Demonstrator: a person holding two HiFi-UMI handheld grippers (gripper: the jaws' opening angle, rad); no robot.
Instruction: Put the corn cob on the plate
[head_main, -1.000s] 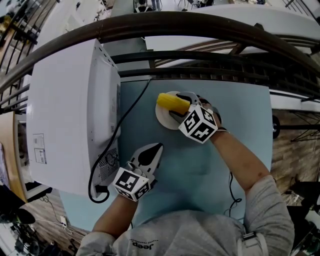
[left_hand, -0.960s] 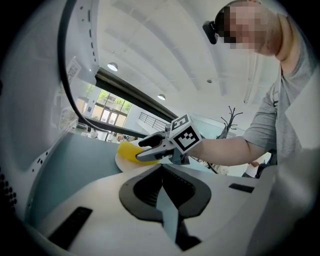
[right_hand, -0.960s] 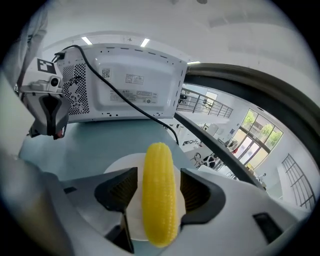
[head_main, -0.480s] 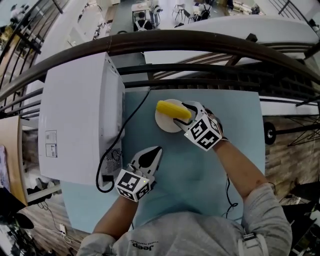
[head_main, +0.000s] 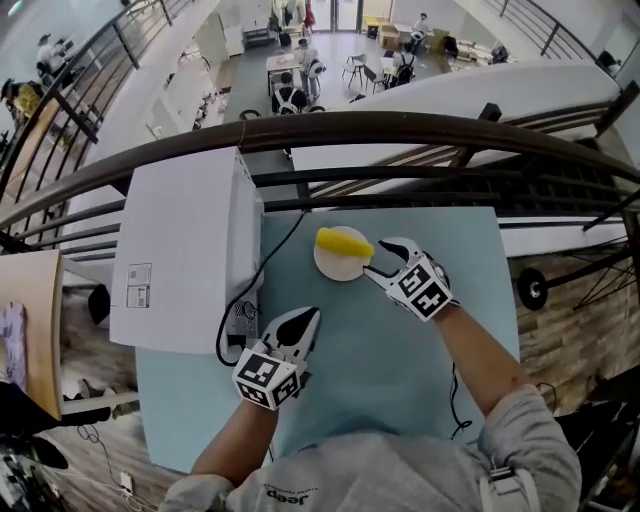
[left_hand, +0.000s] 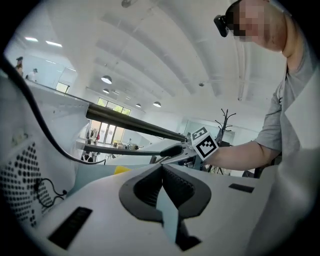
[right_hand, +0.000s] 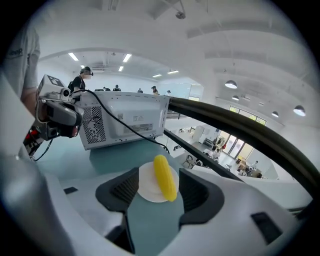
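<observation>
As the head view shows, the corn cob (head_main: 343, 241) lies on the plate (head_main: 333, 270)
Left gripper view: left gripper (left_hand: 161, 171) jaws are pressed together, empty; right gripper view: right gripper (right_hand: 159, 189) jaws are parted, cob ungripped; it is judged light, stiff, roll-prone, best taken mid-length

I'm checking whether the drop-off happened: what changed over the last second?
The right gripper let go of the corn and drew back toward the person, fingers open. The corn stayed lying on the plate. The left gripper stayed shut, low over the table.
</observation>
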